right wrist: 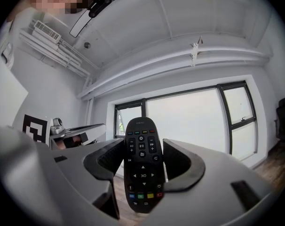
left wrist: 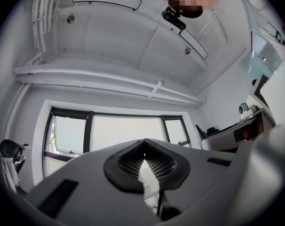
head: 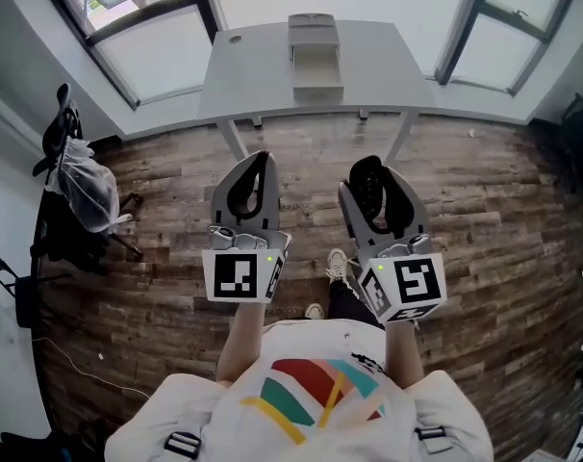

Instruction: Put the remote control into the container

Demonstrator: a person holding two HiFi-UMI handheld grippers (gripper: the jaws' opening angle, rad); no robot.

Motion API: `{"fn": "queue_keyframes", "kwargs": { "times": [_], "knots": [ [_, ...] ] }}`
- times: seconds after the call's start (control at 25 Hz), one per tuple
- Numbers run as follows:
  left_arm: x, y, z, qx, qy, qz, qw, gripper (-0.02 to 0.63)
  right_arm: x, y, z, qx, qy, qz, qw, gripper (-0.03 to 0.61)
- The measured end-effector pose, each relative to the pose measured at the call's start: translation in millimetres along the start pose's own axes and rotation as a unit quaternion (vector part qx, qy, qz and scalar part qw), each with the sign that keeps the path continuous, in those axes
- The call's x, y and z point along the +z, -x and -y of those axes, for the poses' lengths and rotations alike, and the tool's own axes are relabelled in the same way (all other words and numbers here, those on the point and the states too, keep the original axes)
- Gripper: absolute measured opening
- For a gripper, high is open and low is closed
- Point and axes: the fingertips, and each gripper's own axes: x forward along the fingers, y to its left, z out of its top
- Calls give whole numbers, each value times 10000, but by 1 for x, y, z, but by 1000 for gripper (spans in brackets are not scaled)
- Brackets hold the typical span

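Observation:
A black remote control [right wrist: 142, 168] with coloured buttons stands upright between the pads of my right gripper [right wrist: 143, 160], which is shut on it. In the head view the remote [head: 371, 189] shows dark between the right gripper's [head: 369, 173] jaws, held over the wooden floor. My left gripper [head: 256, 164] hangs beside it at the same height. In the left gripper view its tips [left wrist: 143, 160] meet with nothing between them. The grey open container [head: 315, 58] sits on the white table [head: 253, 75] ahead, well beyond both grippers.
Table legs [head: 232, 141] stand between me and the container. A black chair with a white bag [head: 80, 189] is at the left. Windows line the far wall. The person's shoes [head: 337, 266] are on the plank floor below the grippers.

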Motion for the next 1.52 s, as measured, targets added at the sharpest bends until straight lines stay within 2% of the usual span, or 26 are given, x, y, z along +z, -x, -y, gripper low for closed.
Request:
{"fn": "queue_keyframes", "kwargs": {
  "times": [0.2, 0.4, 0.72, 1.04, 1.24, 1.4, 1.52],
  "knots": [
    [-4, -51, -14, 158, -213, 41, 9996, 8, 11, -50, 28, 213, 26, 244, 9995, 259],
    [-17, -117, -23, 206, -380, 13, 9991, 8, 6, -108, 75, 326, -199, 162, 9991, 259],
    [-45, -205, -35, 389, -281, -187, 9987, 8, 5, -176, 132, 568, -288, 76, 9979, 259],
    [-53, -235, -30, 519, -531, -246, 9969, 8, 13, -191, 158, 747, -413, 306, 9959, 259],
    [-66, -242, -24, 561, -511, -360, 9965, 8, 0, -195, 168, 783, -424, 152, 9959, 259],
    [-74, -252, -26, 591, -548, -477, 9956, 8, -15, -203, 181, 676, -619, -29, 9958, 259],
    [-73, -266, -30, 588, -499, -400, 9962, 8, -22, -212, 188, 612, -692, -109, 9957, 259]
  ]
}}
